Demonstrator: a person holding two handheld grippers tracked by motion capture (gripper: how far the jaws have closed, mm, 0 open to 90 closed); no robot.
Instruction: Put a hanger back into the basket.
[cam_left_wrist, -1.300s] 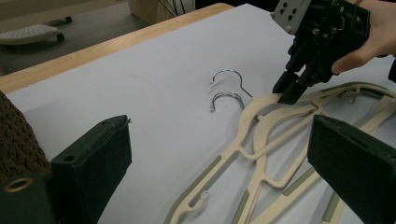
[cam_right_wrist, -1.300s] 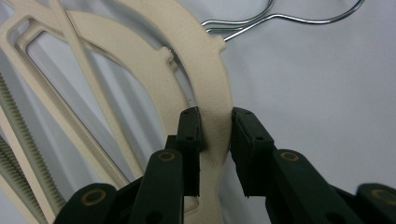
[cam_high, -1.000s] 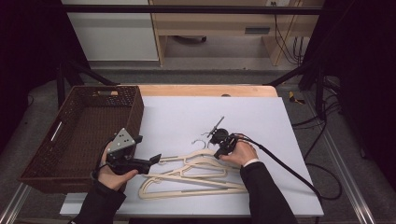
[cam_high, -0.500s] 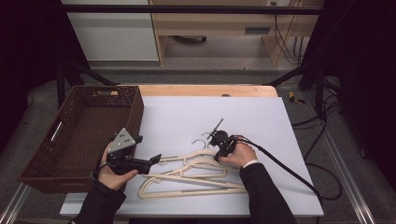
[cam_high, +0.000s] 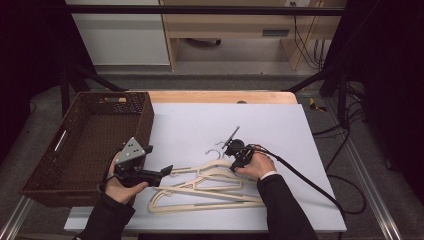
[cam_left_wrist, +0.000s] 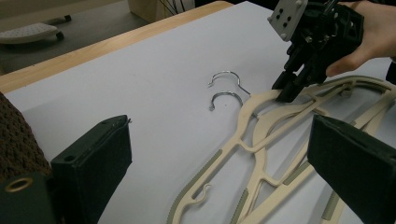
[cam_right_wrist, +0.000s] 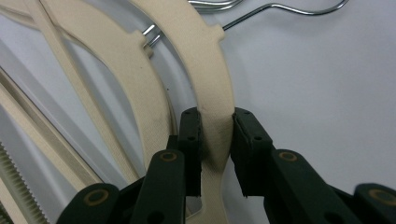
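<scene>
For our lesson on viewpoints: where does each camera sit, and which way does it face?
High view: above the table's near side, facing forward and down; both forearms, left gripper and right gripper show.
Left gripper view: rides that gripper, looking across cream plastic hangers; its open black jaws show.
Right gripper view: looks along jaws clamping a hanger's arm.
All share the hangers.

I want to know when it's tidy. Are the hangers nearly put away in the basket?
Not yet. The brown basket looks empty, so nothing is put away. In hand: the right gripper is shut on the top hanger near its hook. The left gripper waits open beside them. Both hangers lie on the white table.
</scene>
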